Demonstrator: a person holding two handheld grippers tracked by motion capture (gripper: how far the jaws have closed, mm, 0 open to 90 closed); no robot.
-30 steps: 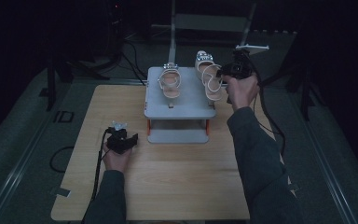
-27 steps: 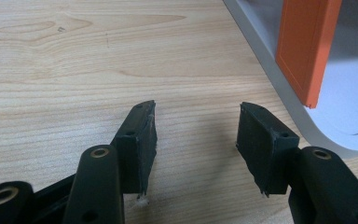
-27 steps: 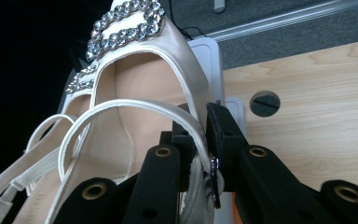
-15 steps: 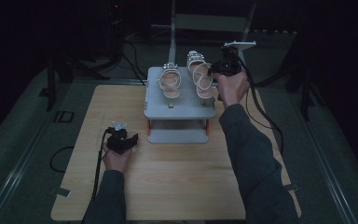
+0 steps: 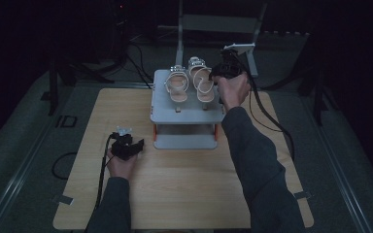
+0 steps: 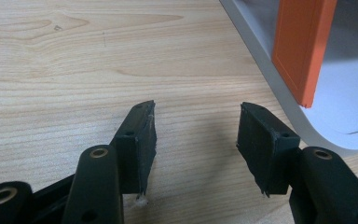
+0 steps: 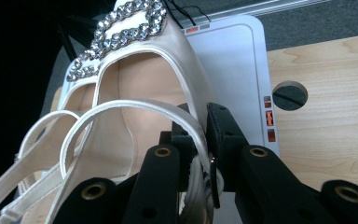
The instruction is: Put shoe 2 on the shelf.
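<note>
The right hand-held gripper (image 7: 198, 140) is clamped on the heel strap of the right sandal (image 5: 200, 83), over the grey rack (image 5: 187, 114) near the counter's far edge. Lower it level beside the left sandal (image 5: 177, 88) before releasing. The left hand-held gripper (image 6: 196, 140) rests open, empty.

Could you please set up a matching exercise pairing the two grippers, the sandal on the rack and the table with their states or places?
Things:
1. left gripper
2. right gripper
3. sandal on the left of the rack top
4. wooden table

States or places:
A. bears the grey rack
B. jaws open, low over the wood
C. lying free beside the held sandal
D. jaws shut on a sandal strap

Pairs: 1-B, 2-D, 3-C, 4-A
</note>
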